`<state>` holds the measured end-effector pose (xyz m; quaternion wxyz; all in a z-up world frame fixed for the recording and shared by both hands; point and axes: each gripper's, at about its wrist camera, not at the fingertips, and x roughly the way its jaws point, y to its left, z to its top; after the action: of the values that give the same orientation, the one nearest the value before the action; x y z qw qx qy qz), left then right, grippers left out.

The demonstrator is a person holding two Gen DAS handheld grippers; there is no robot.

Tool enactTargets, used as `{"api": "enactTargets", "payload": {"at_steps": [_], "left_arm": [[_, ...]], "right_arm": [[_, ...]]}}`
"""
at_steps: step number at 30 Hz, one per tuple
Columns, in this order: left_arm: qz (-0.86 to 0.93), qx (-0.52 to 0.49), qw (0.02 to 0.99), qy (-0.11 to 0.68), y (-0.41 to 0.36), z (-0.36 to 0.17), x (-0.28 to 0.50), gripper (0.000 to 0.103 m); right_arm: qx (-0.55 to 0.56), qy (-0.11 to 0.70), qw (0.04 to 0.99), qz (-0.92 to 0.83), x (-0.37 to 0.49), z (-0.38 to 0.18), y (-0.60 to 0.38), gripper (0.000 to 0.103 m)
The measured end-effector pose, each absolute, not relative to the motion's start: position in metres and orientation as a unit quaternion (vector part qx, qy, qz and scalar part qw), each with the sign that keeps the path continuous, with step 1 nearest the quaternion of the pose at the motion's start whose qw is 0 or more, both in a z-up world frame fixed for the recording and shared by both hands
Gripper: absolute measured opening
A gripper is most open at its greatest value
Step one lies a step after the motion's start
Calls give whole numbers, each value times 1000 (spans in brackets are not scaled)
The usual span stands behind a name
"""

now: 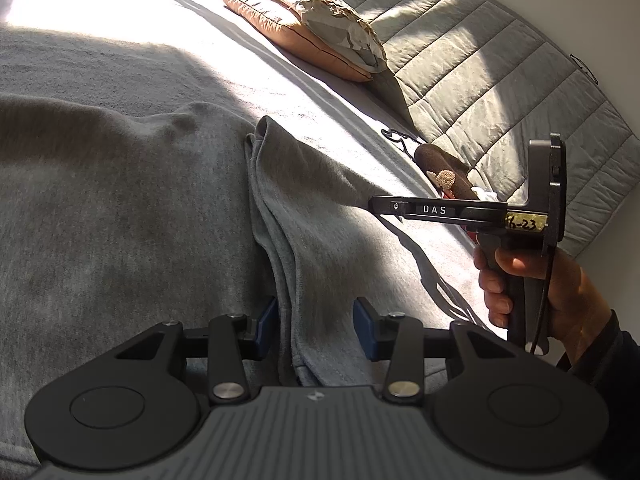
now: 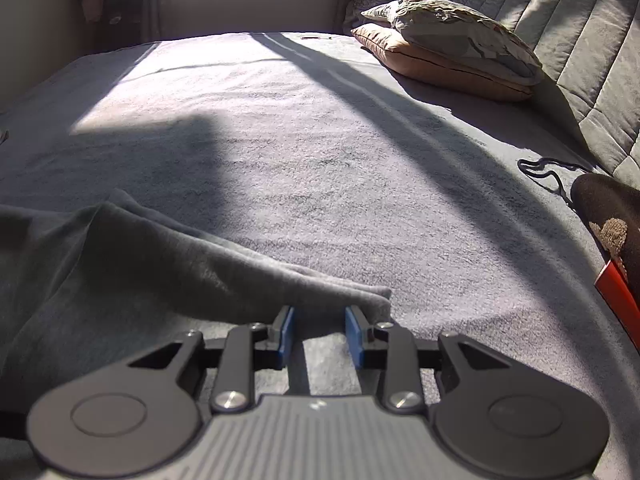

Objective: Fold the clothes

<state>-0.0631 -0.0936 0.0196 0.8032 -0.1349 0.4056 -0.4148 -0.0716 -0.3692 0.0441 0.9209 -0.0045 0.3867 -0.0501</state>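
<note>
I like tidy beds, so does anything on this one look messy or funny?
Mostly tidy. The top pillow looks odd: its cover seems torn or peeling in pale patches. A thin black cord lies loose on the blanket by the quilted backrest. The grey garment is bunched, only part-folded.

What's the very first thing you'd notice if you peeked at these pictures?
A grey garment stretched over the sunlit bed, one corner pinched by the right gripper that a hand holds. The left gripper straddles its near folded edge. Two stacked pillows lie against the quilted headboard.
</note>
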Motion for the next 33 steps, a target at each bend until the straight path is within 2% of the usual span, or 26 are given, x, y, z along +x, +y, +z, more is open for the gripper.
{"api": "enactTargets", "payload": {"at_steps": [3,5,13,21,33], "left_arm": [[-417,-137,802,405,-95,19,-64,49],[-419,-133,803,403,-97,19,-65,51],[-440,-87,804,391,-107,23,-76,54],[-440,-89,803,393,-108,21,-74,53],[-436,-94,804,394,-109,21,-74,54]], "right_arm": [[11,377,926,-32,-79,52,-367,31],[6,391,920,-22,-80,48,-362,36],[-4,404,915,-11,-84,44,-353,38],[-17,406,914,-1,-98,49,-344,48],[19,416,909,-12,-125,53,-368,50]]}}
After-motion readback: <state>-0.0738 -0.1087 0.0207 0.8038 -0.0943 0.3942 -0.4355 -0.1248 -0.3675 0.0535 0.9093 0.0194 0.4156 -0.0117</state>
